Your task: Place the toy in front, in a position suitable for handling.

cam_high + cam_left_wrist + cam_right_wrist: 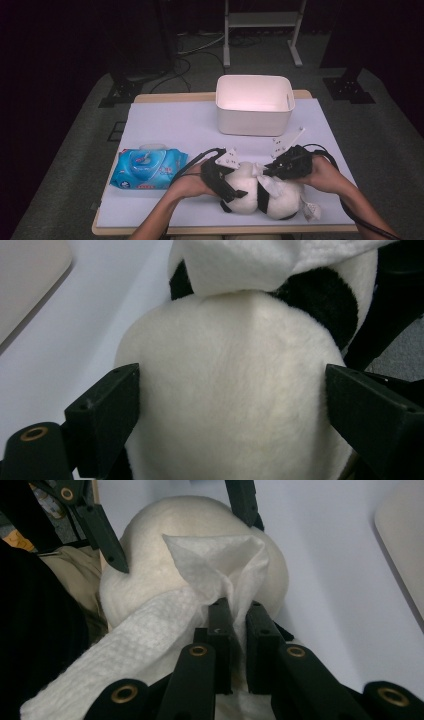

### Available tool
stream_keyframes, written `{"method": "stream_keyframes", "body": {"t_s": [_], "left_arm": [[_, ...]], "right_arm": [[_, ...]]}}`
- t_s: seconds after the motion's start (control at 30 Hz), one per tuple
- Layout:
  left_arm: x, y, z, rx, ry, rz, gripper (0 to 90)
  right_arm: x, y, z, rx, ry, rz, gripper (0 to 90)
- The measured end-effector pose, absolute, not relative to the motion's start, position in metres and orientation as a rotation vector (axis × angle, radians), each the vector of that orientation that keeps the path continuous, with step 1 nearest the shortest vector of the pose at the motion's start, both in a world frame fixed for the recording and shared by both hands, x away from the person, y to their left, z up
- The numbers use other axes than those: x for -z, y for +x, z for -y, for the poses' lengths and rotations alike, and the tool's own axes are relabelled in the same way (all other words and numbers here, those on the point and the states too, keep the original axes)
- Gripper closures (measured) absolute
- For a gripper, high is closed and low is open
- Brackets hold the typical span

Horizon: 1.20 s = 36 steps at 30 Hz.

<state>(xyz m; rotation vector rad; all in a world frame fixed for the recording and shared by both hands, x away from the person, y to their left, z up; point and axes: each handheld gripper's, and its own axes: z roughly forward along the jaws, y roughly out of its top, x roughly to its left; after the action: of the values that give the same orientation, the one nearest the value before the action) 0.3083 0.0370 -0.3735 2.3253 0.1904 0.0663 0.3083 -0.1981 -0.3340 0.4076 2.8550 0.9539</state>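
A black-and-white panda plush (250, 192) lies near the front edge of the white table (170, 125). My left gripper (231, 184) is shut on its round white head (230, 390), one jaw pressing in on each side. My right gripper (267, 172) is shut on a white wipe (200, 560), pinched between its jaws (239, 617). The wipe lies draped over the plush (150, 535), and its tail trails back under the gripper. The left gripper's fingers (107, 545) appear at the top of the right gripper view.
A blue pack of wet wipes (147, 169) lies at the front left of the table. An empty white bin (254, 102) stands at the back, right of centre. A white tag (311, 210) sticks out at the plush's right end.
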Motion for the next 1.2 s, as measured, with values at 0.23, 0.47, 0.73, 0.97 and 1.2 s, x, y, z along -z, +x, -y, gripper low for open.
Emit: {"method": "stream_keyframes", "body": {"t_s": [0.23,0.47,0.73,0.97,1.2], "left_arm": [[0.376,0.312,-0.050,-0.045,2.313,-0.212,8.8],[0.384,0.313,-0.063,-0.040,2.325,-0.239,6.8],[0.402,0.319,-0.067,0.028,2.318,-0.262,4.6],[0.402,0.320,-0.065,0.031,2.300,-0.229,15.4],[0.393,0.315,-0.062,0.002,2.281,-0.234,16.3]], "right_arm": [[0.329,0.304,0.206,-0.936,0.424,-2.841,82.7],[0.329,0.301,0.222,-0.933,0.479,-2.825,82.6],[0.331,0.306,0.240,-0.913,0.570,-2.810,82.6],[0.331,0.308,0.237,-0.915,0.577,-2.803,82.7],[0.329,0.313,0.229,-0.930,0.557,-2.812,82.7]]}}
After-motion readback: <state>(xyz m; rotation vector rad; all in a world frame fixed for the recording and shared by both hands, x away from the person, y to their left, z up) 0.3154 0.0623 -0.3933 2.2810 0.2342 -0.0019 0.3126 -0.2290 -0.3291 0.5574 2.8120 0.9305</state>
